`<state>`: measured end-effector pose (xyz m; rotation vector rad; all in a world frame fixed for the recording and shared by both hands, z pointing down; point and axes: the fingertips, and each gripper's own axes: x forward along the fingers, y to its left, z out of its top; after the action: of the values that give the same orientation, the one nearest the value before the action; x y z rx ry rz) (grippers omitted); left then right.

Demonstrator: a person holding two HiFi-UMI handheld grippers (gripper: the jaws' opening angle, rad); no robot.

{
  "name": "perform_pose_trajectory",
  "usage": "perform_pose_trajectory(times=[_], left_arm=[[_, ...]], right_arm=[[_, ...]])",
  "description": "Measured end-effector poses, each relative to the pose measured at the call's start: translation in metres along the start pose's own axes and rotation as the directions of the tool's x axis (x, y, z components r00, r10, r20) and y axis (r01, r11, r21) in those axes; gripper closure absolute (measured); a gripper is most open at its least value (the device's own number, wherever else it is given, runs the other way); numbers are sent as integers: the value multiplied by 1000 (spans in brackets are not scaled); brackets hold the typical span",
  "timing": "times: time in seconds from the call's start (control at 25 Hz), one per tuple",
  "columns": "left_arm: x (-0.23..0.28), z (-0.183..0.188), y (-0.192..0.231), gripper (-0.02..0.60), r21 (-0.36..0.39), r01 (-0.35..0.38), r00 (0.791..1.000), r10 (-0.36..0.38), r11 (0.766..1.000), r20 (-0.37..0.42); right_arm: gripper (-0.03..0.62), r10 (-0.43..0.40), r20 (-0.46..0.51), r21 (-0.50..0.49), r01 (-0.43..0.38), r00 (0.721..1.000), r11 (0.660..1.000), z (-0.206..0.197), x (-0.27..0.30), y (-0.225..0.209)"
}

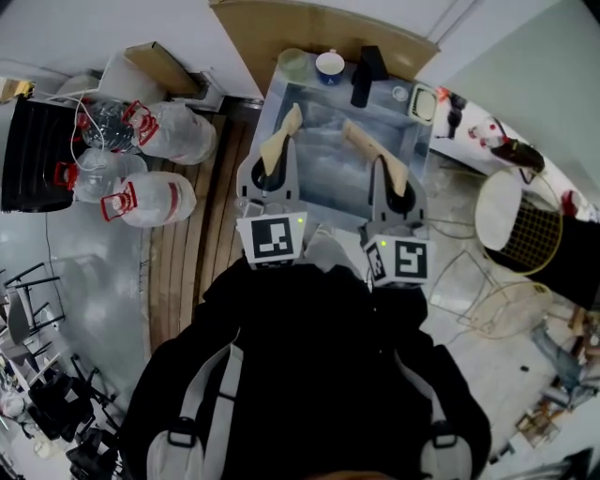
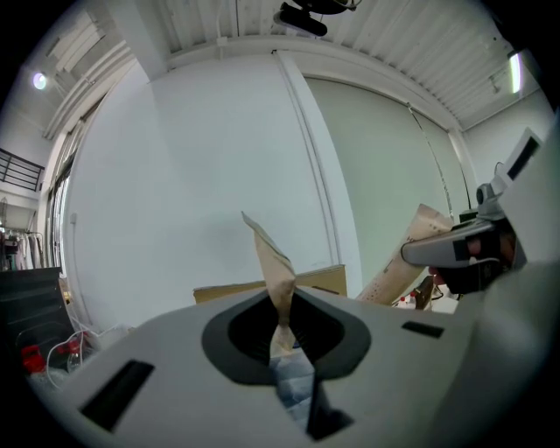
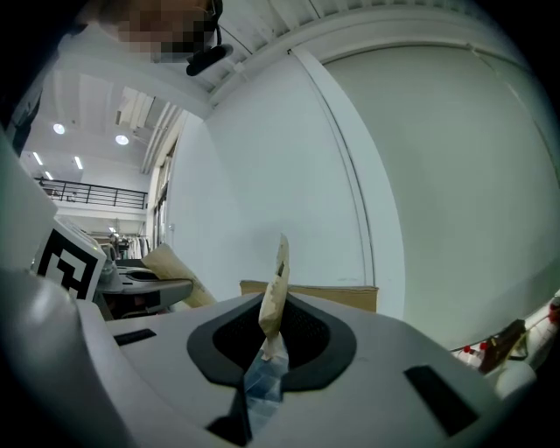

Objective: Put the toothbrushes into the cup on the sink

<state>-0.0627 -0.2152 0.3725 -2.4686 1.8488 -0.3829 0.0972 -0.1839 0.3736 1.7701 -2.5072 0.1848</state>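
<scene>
1. White wall (image 2: 192,175): fills both gripper views. The head view shows only a strip of it.
2. Person's dark jacket (image 1: 300,375) with pale shoulder straps: head view only, lower middle.
3. Sink (image 1: 333,173): a pale metal basin straight ahead of both tools. Head view only, as the gripper views look over it.
4. Cardboard sheet (image 1: 319,28): stands behind the sink. Each gripper view catches only its top edge, just behind the jaws.
5. Water jugs (image 1: 155,197) with red handles: on the floor left of the sink, beside a black crate (image 1: 33,155). The left gripper view shows them at its lower left edge, and the right gripper view does not.
6. Wire chair (image 1: 516,225): right of the sink, head view only.
7. Left gripper (image 1: 292,117): over the sink's left half. In its own view (image 2: 267,254) the tan taped jaws are pressed together with nothing between them.
8. Right gripper (image 1: 352,131): over the sink's right half. In its own view (image 3: 280,254) the jaws meet likewise and hold nothing. Each gripper view shows the other tool at its edge.
9. Pale green cup (image 1: 292,62) and white-and-blue cup (image 1: 329,66): both upright and side by side on the sink's back ledge. A black upright fixture (image 1: 366,75) stands just right of them. Head view only.
10. Toothbrushes: cannot be made out in any view.
</scene>
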Motion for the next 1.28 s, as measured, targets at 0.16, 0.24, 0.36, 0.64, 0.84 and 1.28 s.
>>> perform_pose_trajectory(times=[0.16, 0.24, 0.36, 0.64, 0.84, 1.28], left_arm=[[24, -3, 7, 553, -28, -19, 1000, 19, 999, -14], [36, -7, 11, 552, -18, -31, 999, 30, 999, -28], [54, -14, 17, 552, 2, -34, 998, 35, 999, -43], [95, -15, 33, 552, 13, -68, 997, 68, 998, -46], [122, -22, 40, 552, 12, -76, 995, 76, 997, -58], [168, -47, 52, 552, 9, -89, 991, 89, 996, -104]], right_arm=[[564, 12, -4, -1, -12, 1000, 1000, -2, 12, -7], [563, 14, -8, 3, -14, 1000, 1000, -4, 17, -11], [564, 15, -15, 4, -15, 1000, 1000, -7, 22, -15], [563, 16, -31, 6, -15, 999, 1000, -13, 30, -26], [565, 20, -36, 4, -20, 999, 1000, -16, 36, -30], [563, 46, -70, 13, -45, 996, 999, -28, 45, -28]])
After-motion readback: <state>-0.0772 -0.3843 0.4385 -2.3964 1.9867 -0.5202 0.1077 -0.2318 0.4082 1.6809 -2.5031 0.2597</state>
